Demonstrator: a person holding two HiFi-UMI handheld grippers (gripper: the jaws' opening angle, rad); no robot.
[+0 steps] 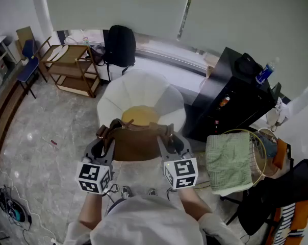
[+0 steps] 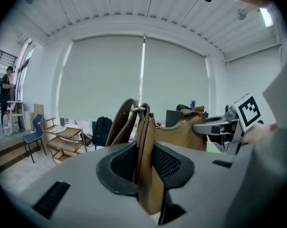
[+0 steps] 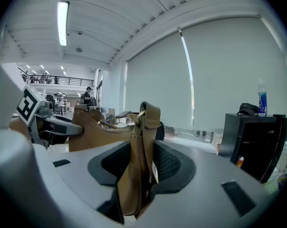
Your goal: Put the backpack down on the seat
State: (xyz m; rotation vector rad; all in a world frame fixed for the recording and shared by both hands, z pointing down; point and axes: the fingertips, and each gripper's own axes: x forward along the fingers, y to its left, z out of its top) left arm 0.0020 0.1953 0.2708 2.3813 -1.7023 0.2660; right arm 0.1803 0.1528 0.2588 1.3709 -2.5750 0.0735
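Backpack (image 1: 136,141), brown leather, hangs between my two tongs, at the near edge of the white seat (image 1: 144,88) with its yellow cushion (image 1: 140,115). Left tongs (image 1: 106,143) clenched on one strap end; right tongs (image 1: 168,141) clenched on the other.

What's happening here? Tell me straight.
A person holds a brown bag up between two hand-held grippers. The left gripper has its jaws shut on one end of the bag, by the strap ring, and the right gripper grips the other end. The bag hangs over the front of a white chair with a yellow cushion, not yet set down on the seat.
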